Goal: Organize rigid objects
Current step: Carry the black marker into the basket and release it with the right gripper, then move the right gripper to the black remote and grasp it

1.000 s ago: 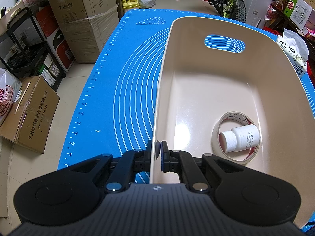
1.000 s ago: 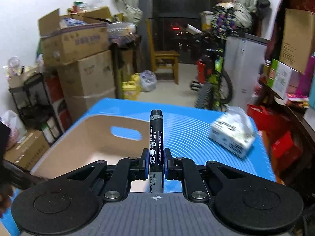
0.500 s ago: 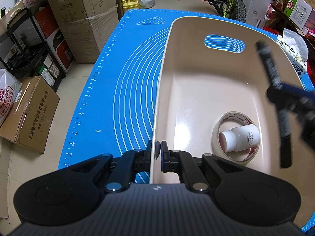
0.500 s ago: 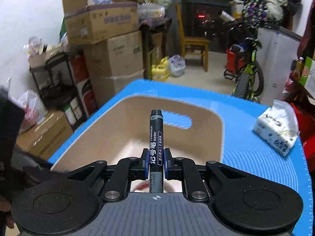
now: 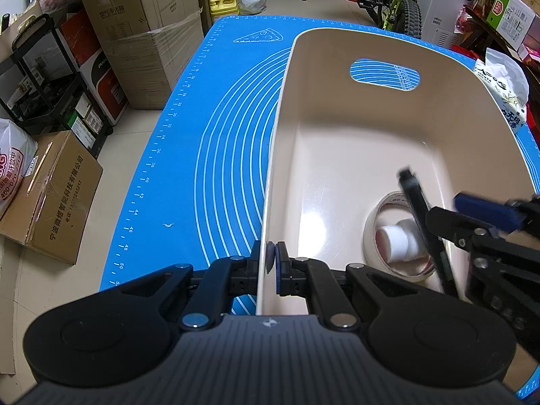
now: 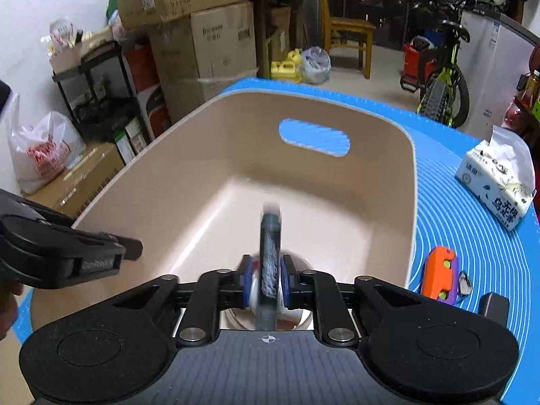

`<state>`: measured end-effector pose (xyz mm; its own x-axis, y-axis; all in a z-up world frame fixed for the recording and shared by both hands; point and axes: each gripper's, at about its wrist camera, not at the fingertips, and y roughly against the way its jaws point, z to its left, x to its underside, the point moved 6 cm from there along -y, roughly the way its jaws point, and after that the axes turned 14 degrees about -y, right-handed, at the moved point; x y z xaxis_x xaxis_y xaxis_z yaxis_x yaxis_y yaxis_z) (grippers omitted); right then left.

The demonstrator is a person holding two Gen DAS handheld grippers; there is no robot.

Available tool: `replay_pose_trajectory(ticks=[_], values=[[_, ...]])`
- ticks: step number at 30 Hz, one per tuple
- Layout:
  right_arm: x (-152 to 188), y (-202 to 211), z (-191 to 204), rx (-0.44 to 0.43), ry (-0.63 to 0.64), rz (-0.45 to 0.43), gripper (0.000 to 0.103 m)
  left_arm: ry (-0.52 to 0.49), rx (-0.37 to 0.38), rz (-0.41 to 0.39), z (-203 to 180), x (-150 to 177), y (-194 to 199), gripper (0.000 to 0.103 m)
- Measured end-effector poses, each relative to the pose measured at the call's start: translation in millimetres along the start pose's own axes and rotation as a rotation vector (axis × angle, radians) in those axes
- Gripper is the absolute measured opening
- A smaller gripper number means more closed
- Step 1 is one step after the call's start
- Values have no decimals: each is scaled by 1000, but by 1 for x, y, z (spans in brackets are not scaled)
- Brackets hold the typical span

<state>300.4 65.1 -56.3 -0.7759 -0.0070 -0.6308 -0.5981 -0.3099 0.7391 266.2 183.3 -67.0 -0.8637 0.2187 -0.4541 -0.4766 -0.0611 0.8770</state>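
Beige plastic bin (image 5: 337, 155) sits on a blue silicone mat (image 5: 216, 155) covering the worktop. Left tool (image 5: 271, 263) is clamped fully closed on the bin's near-left rim, probably to steady it while things drop in. Right tool (image 6: 266, 278) hangs over the bin's near end, tilted down; its jaws have just been opening. Black marker (image 6: 270, 253) sits between the blue pads with gaps showing on both sides, motion-blurred, so it looks released and falling, not gripped. In the left view the marker (image 5: 422, 222) slants down over the tape roll (image 5: 398, 246) lying flat on the bin floor, with a white bottle (image 5: 398, 239) lying inside the roll's ring. Judgement: dropping from low height keeps the marker from bouncing out.

Still outside on the mat, right of the bin: an orange and purple toy (image 6: 438, 275) and a small dark block (image 6: 494, 305), likely next to be sorted; a tissue pack (image 6: 496, 182) sits farther back.

Room is cluttered storage: stacked cardboard boxes (image 5: 141, 33), black shelf rack (image 6: 101, 91), wooden chair (image 6: 351, 33), bicycle (image 6: 442, 81), tiled floor.
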Motion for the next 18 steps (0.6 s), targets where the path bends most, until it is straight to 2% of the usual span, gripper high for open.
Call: replay_pose_trajectory(ticks=[2, 6, 8, 10, 18], values=[[-3, 8, -1, -9, -5, -25, 53, 0, 0, 0, 1, 0, 0, 8], [-11, 26, -8, -14, -12, -73, 57, 0, 0, 0, 0, 0, 0, 8], [-16, 36, -17, -4, -29, -102, 65, 0, 0, 0, 0, 0, 0, 8], [-19, 47, -29, 10, -52, -131, 68, 1, 1, 0, 0, -1, 0, 8], [-23, 71, -101, 145, -140, -202, 78, 2, 2, -1, -1, -1, 0, 8]])
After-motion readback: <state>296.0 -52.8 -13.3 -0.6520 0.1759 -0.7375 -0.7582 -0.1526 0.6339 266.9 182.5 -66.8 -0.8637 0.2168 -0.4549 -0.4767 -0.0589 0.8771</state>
